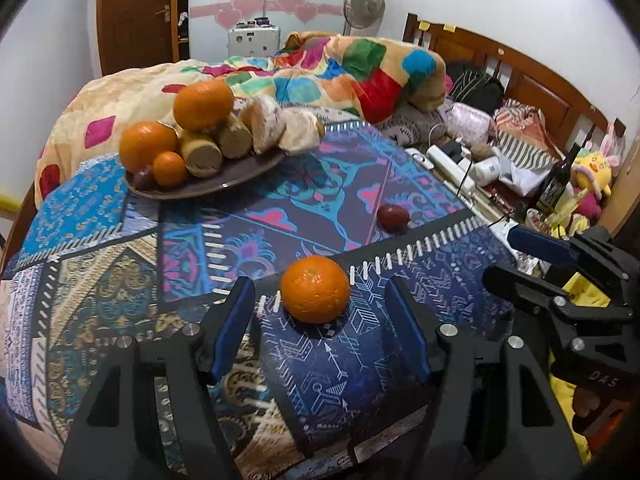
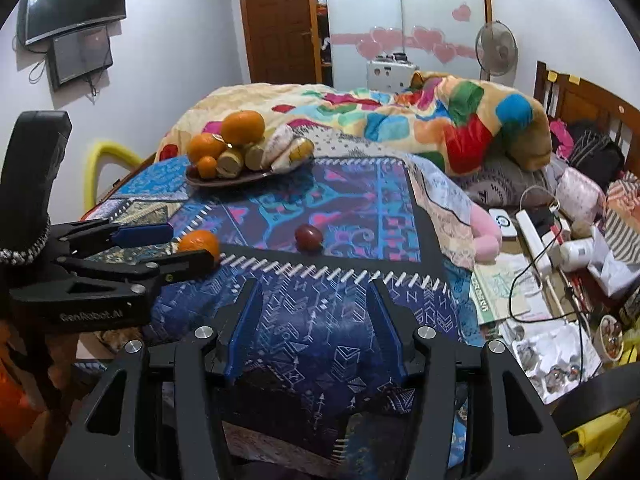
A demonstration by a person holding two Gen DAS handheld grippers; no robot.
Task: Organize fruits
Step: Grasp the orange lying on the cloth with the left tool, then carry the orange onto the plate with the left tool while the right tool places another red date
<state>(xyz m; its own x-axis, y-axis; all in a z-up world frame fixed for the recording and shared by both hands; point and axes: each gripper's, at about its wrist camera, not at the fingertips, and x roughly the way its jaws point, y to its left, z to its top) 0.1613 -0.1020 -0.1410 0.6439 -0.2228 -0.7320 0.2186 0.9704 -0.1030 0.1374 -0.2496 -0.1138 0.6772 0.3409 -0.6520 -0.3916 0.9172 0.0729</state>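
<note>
Left tool (image 2: 188, 246), marked "GenRobot.AI", straddles the orange (image 1: 315, 289).

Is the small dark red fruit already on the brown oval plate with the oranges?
No, the small dark red fruit lies alone on the patterned cloth, well apart from the brown oval plate.

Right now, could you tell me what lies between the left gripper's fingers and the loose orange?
Nothing but patterned blue cloth; the left wrist view shows the round orange just ahead of the open left gripper.
</note>
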